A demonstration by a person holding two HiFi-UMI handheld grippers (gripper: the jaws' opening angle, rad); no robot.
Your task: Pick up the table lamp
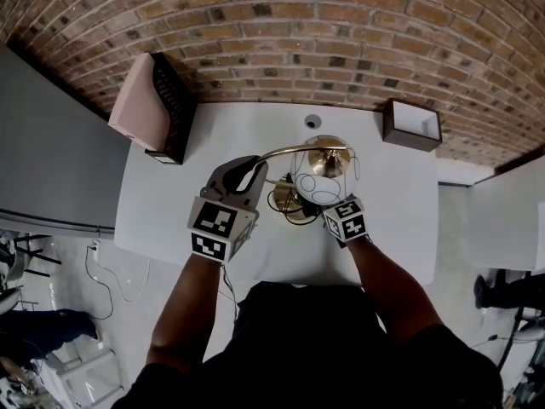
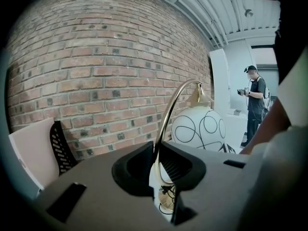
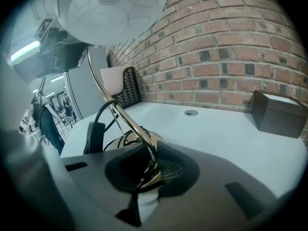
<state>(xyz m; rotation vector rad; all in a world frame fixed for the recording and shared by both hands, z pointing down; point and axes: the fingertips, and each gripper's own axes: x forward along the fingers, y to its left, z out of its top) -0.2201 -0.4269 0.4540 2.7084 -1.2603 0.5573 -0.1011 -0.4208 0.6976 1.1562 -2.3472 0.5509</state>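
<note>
The table lamp has a white globe shade (image 1: 322, 177) with black line drawing, a curved brass arm (image 1: 285, 152) and a brass base (image 1: 288, 204) with a black cord coiled round it. It stands on the white table (image 1: 170, 211). My left gripper (image 1: 255, 170) is shut on the brass arm (image 2: 166, 124), low on its curve, with the globe (image 2: 198, 129) just beyond. Partly under the shade, my right gripper (image 1: 328, 210) is shut on the brass stem (image 3: 144, 143) just above the base. There the shade (image 3: 115, 8) hangs overhead.
A pink and black file holder (image 1: 157, 105) stands at the table's back left, and a dark wooden box (image 1: 411, 123) at the back right. A cable hole (image 1: 312, 121) lies near the brick wall. A person (image 2: 254, 100) stands far off to the right.
</note>
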